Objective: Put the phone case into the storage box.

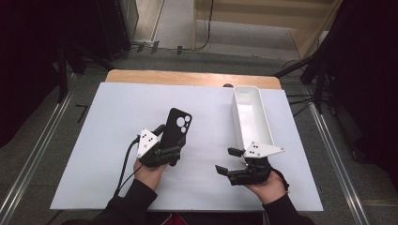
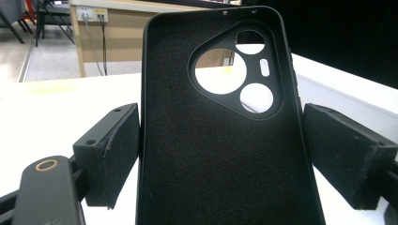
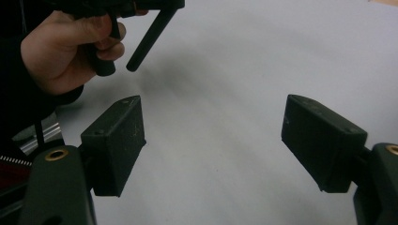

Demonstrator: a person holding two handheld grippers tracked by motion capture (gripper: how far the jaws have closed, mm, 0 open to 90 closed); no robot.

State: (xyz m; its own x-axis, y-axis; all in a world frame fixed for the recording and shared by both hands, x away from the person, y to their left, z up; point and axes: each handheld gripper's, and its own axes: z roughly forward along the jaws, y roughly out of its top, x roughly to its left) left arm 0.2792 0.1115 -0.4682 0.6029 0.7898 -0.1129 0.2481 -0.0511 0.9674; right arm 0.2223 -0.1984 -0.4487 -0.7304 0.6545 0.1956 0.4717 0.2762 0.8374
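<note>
- The white sheet (image 1: 117, 140) covered most of the table (image 1: 187, 77), and the white bin (image 1: 251, 117), long and narrow, stood on its right part, reaching towards the far edge.
- The phone case (image 1: 177, 126), black, with the camera cutouts at its far end, lay left of centre, well apart from the bin, its near end in the left gripper (image 1: 170, 149).
- In the left gripper view the phone case (image 2: 220, 131) stood between the two black pads (image 2: 117, 150), its soft inner face towards the camera; the left pad touched its edge, the right one sat just beside the other edge, so I judged the case clamped across its width.
- The right gripper (image 1: 230, 161) hovered near the near end of the bin, turned towards the middle of the sheet; its jaws stood wide apart with nothing between them.
- The right gripper view looked between its pads (image 3: 117, 150) across bare sheet towards the person's left hand (image 3: 65, 47) on the other tool's grip.
- Step in hand, as I judged it: the case was gripped and ready to be carried, probably to the bin.
- The next move would call for a lift clear of the sheet, a swing to the right over the bin's wall, and a release only once the case sat inside.
- The free gripper could steady the bin or take the case's far end.
</note>
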